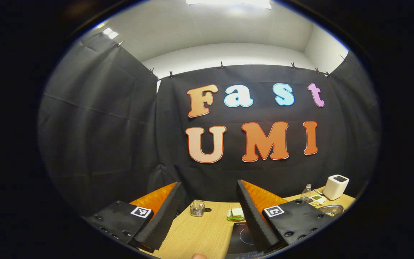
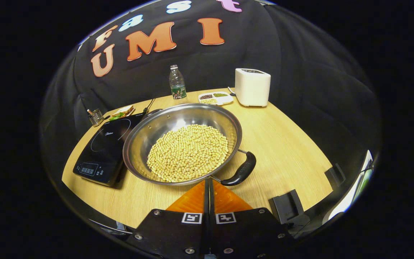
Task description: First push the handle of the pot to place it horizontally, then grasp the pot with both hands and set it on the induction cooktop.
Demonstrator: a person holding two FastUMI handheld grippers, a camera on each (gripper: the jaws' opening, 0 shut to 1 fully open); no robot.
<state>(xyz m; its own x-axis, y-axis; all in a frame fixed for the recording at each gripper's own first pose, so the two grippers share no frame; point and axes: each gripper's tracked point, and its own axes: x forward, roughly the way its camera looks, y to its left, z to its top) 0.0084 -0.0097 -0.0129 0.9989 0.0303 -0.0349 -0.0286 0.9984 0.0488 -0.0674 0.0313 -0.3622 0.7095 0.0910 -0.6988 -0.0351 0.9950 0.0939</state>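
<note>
The right gripper [image 2: 207, 185], fingers pressed together, sits at the steel pot's [image 2: 164, 124] six o'clock rim, beside its black handle [image 2: 242, 170], likely to push; the left gripper [image 1: 207, 212] hangs wide.

Silver pot [image 2: 149, 133] — yellow beans [image 2: 188, 153], black handle [image 2: 242, 171] — on pale woodgrain table [image 2: 286, 151]

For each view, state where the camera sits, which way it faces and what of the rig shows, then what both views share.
Left gripper view: rides the left tool, held level, facing the black cloth wall; its open fingers show.
Right gripper view: rides the right tool, raised and tilted down at the steel pot of yellow beans; its fingers are closed together.
Shared: the black induction cooktop, white box appliance, clear plastic bottle, wooden table.
</note>
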